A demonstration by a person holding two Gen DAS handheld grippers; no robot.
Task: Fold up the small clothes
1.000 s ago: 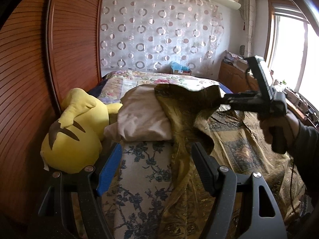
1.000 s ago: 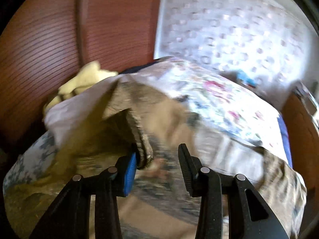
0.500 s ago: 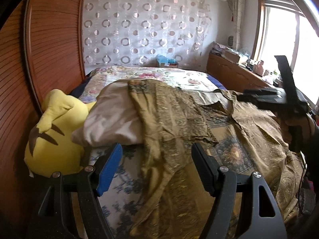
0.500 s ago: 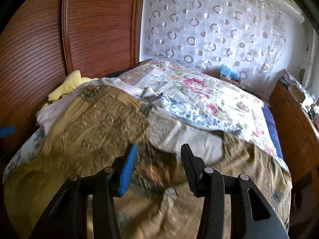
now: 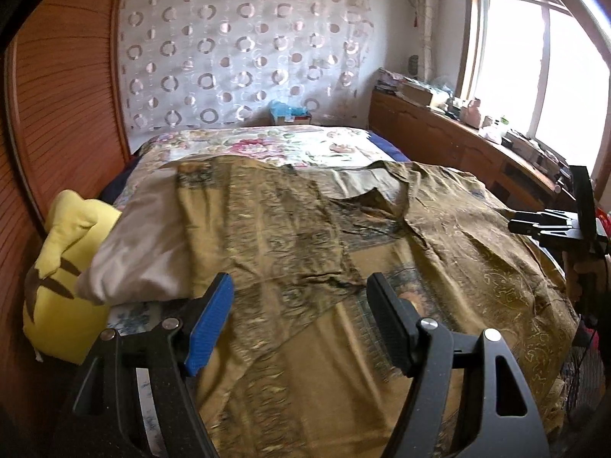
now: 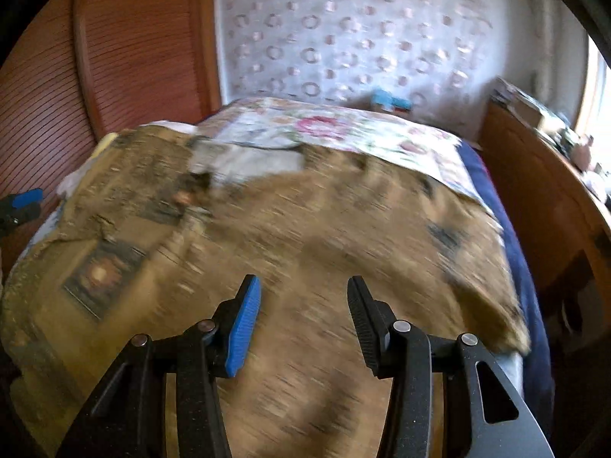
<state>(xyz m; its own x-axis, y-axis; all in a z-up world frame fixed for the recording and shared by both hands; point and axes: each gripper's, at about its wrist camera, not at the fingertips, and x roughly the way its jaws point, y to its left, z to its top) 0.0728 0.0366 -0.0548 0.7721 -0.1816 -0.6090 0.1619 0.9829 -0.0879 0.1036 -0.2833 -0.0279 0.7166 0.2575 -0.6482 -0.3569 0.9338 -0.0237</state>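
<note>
A large gold-brown patterned cloth (image 5: 382,259) lies spread over the bed, with one flap folded over its left part; it also shows, blurred, in the right wrist view (image 6: 305,236). My left gripper (image 5: 299,305) is open and empty, held above the cloth's near left part. My right gripper (image 6: 303,305) is open and empty above the cloth's near edge; it shows in the left wrist view (image 5: 550,223) at the bed's right side.
A yellow plush toy (image 5: 61,267) and a pale pillow (image 5: 145,244) lie at the left against the wooden headboard (image 5: 57,114). A floral bedspread (image 5: 275,145) covers the far bed. A cluttered wooden cabinet (image 5: 458,133) runs along the right, under the window.
The right gripper let go of the cloth's corner and drew back to the right; the lifted cloth dropped flat onto the bed. Both views pulled back from the bed.
</note>
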